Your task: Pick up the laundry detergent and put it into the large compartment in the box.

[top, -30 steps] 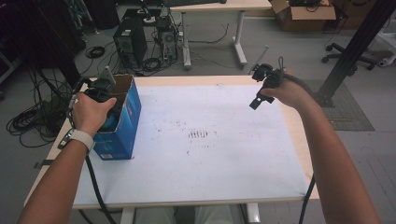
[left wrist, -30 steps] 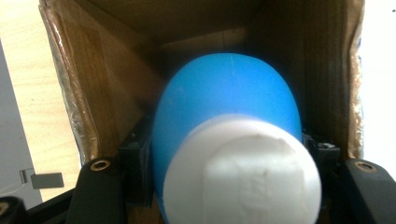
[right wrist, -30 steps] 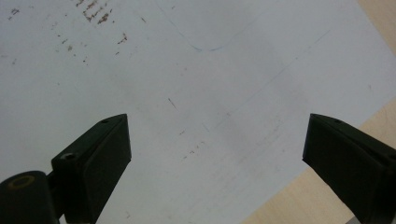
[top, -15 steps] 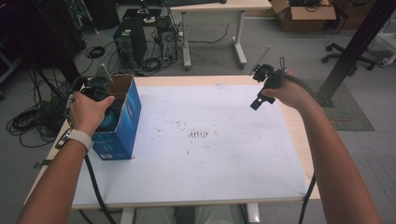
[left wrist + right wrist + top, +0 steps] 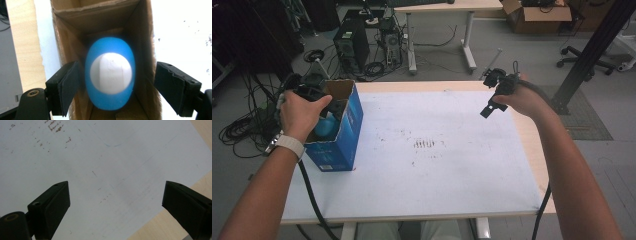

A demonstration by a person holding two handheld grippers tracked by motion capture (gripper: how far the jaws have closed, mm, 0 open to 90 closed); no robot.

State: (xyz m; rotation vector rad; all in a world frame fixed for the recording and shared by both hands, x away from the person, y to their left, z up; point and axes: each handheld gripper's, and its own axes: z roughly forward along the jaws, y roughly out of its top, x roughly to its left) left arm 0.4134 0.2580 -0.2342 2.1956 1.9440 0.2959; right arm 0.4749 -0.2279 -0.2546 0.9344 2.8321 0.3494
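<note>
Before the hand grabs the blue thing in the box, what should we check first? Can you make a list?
1. Left tool open wide enough: ok, jaws stand apart on either side of the blue thing.
2. Jaws touching the blue thing: not ok, gaps show on both sides.
3. Box standing upright on the table: ok.
4. Box walls leave room for the jaws: cannot tell, it looks tight.
5. Right tool out of the way: ok, open over bare table, far from the box.
</note>
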